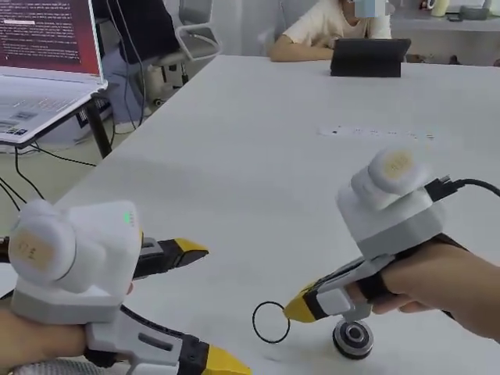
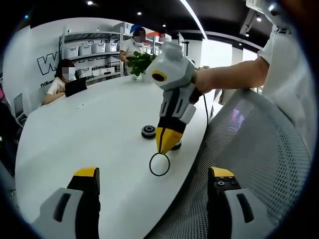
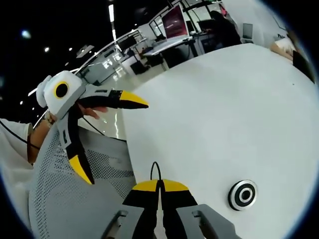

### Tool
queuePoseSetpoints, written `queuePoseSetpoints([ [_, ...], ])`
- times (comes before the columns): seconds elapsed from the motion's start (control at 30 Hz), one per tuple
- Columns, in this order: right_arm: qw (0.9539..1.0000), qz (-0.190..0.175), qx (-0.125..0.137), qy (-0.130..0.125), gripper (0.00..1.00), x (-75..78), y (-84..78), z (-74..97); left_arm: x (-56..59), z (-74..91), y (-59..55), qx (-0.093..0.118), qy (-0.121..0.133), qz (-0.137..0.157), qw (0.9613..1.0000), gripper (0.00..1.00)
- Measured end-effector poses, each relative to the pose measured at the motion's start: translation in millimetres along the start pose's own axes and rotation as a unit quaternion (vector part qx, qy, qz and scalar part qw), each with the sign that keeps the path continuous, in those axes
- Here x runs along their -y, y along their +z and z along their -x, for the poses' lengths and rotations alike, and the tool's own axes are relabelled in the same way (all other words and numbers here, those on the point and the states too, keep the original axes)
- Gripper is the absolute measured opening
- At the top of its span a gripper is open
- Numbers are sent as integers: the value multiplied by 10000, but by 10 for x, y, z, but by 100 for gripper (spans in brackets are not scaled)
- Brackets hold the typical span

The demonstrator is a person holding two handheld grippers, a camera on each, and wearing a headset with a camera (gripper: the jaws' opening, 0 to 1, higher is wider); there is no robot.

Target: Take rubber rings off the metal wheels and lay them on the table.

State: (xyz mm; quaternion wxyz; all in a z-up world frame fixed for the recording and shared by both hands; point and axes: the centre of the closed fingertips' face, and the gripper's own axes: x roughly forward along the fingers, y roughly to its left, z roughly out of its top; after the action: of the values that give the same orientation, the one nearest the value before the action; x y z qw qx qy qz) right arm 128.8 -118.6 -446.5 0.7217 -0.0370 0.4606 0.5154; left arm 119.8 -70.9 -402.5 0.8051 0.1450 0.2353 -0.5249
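On the table [image 1: 297,156]: metal wheel [image 1: 353,338], beside the right gripper [image 1: 297,309].
Our right gripper: closed, pinching one rubber ring [image 1: 271,322] we've freed; laying down remains.
Our left gripper [image 1: 209,306]: wide open, empty.

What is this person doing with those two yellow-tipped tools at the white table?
A person holds a gripper in each hand. The right gripper has its fingers shut on a thin black rubber ring, held low by the white table, right beside a metal wheel. The left gripper waits nearby with its fingers wide open, holding nothing.
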Motion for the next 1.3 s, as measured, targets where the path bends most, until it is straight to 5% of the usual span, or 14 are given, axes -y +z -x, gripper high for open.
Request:
queuePoseSetpoints([
  [0.4,9997,59,-206,-138,0,96,-112,-124,-11,-12,-17,-17,6,28,10000,87],
  [1.3,9991,102,-242,-342,0,185,-222,-265,-44,-19,-41,-31,70,152,9999,84],
])
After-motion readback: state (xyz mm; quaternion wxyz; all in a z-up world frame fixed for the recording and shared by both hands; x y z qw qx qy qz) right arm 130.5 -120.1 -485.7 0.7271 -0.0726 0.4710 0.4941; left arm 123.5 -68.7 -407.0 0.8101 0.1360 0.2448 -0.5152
